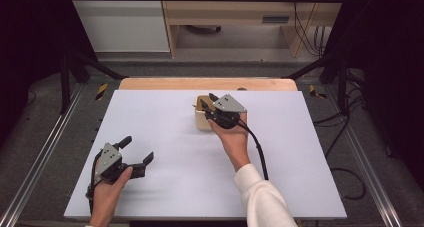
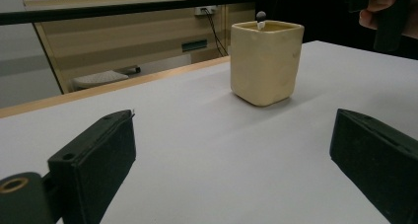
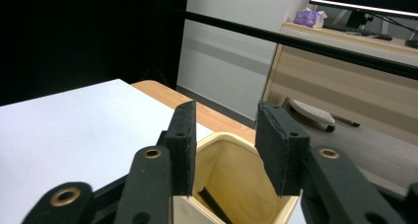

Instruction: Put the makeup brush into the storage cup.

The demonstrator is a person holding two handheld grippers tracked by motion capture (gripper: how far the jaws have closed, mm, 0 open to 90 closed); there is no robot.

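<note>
A cream square cup (image 1: 201,119) stands on the white tabletop (image 1: 165,187) a little right of the middle toward the back. My right gripper (image 1: 207,100) hovers just over its mouth. In the right gripper view the cup (image 3: 231,179) lies below the right gripper (image 3: 225,108), which is open with nothing between its pads. A thin dark thing (image 3: 213,205) leans inside the cup, and its black tip (image 2: 261,16) pokes above the rim. At the front left my left gripper (image 1: 138,148) rests open and empty, facing the cup (image 2: 265,61) from a distance.
A wooden strip (image 1: 207,83) borders the table's far edge. Black frame bars (image 1: 75,67) stand at both back corners, and cables (image 1: 345,122) lie on the floor to the right. The right gripper's cable (image 1: 257,149) trails along the forearm.
</note>
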